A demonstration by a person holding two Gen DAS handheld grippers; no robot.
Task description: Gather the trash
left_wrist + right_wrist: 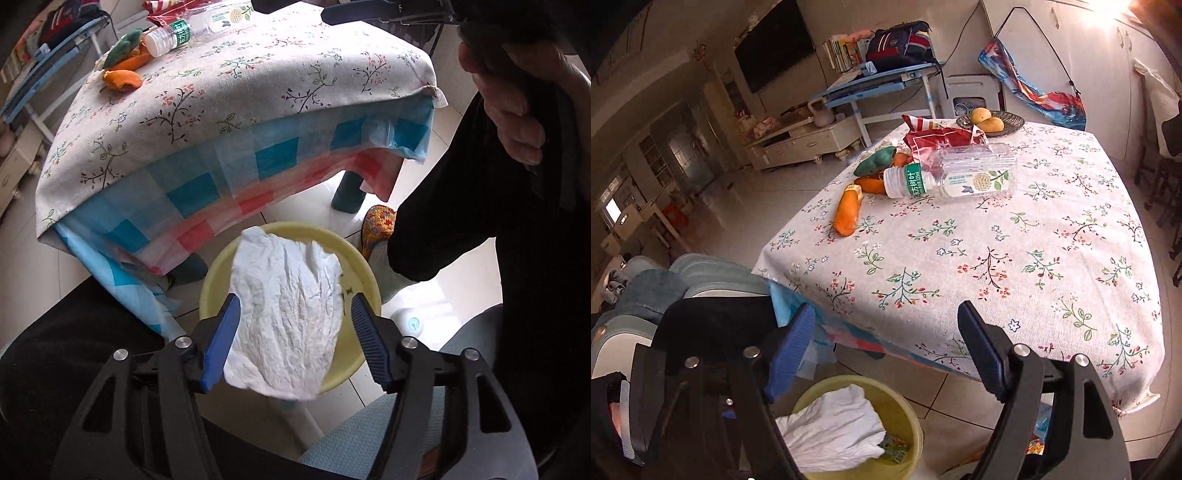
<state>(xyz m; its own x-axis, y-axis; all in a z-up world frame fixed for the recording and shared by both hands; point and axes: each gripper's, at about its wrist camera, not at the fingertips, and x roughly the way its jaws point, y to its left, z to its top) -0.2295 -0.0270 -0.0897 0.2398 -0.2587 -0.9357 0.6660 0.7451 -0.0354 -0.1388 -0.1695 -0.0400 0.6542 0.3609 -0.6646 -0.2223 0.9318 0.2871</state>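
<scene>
My left tool (291, 332) is over the yellow bin (364, 273) that stands on the floor beside the table (236, 85). Its two blue fingers (221, 343) are wide apart. A crumpled white paper (284, 314) is between them, above the mouth of the bin. I cannot tell if the paper touches the left finger or is already free; the right finger is clearly away from it. In the right wrist view the same paper (831, 424) lies across the opening of the bin (908, 413), and under it I see a small green packet (895, 445) inside.

My right tool (886, 347) is higher, near the front edge of the table (997, 258), and its fingers are also apart with nothing between them. In the left wrist view I see the hand (517, 99) that holds this tool.

On the flowered tablecloth, at the far side, more things are lying: a clear plastic bottle (953, 177) on its side with a green label, an orange peel (847, 214) just beside its cap, a green soft piece (875, 160) behind it, and a red and white wrapper (931, 136). Further back there is a dark dish (1012, 122) with two yellow fruits (986, 120).
</scene>
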